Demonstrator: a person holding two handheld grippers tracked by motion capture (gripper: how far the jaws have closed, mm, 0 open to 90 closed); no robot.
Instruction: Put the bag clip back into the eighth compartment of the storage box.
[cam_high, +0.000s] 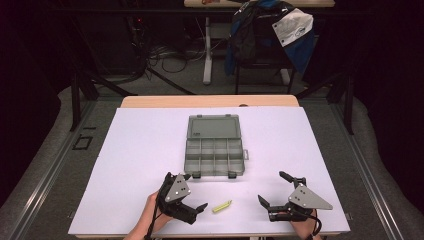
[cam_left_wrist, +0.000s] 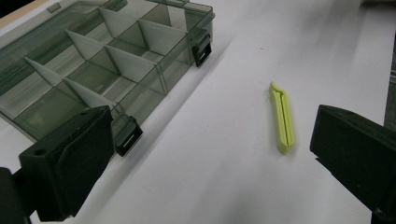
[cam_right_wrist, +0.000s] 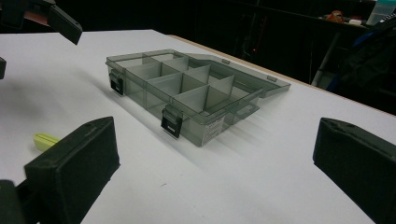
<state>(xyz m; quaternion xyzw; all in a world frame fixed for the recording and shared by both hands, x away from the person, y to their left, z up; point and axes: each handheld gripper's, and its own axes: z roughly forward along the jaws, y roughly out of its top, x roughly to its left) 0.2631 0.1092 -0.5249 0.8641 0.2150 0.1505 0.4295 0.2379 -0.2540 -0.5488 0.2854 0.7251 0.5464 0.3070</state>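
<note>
Both grippers sit at the near edge of the white table top (cam_high: 150, 145), one in each of the person's hands. Left gripper (cam_high: 194, 192): jaws spread wide, nothing between them; it hovers at the front left corner of the organiser box, with one jaw close to the box's front edge and the other toward the clip. Right gripper (cam_high: 274, 189): jaws also wide apart and empty, well to the right of the clip and the box.

Yellow-green plastic clip (cam_high: 221, 206) lies flat on the table between the two grippers, nearer the left one, just in front of the box and not touching it. In the left gripper view the clip (cam_left_wrist: 282, 117) lies lengthwise between the jaws, closer to the right-hand jaw, and a slot runs down its length. In the right gripper view one end of it (cam_right_wrist: 44, 140) shows beside the left-hand jaw.

Smoky translucent organiser box (cam_high: 214, 155) rests mid-table, lid (cam_high: 213, 126) folded back flat on the far side. Dividers split the tray into compartments; none visibly holds anything. Two black latches (cam_left_wrist: 127, 136) hang on the front wall, undone. A small handle tab projects from the right end wall.
</note>
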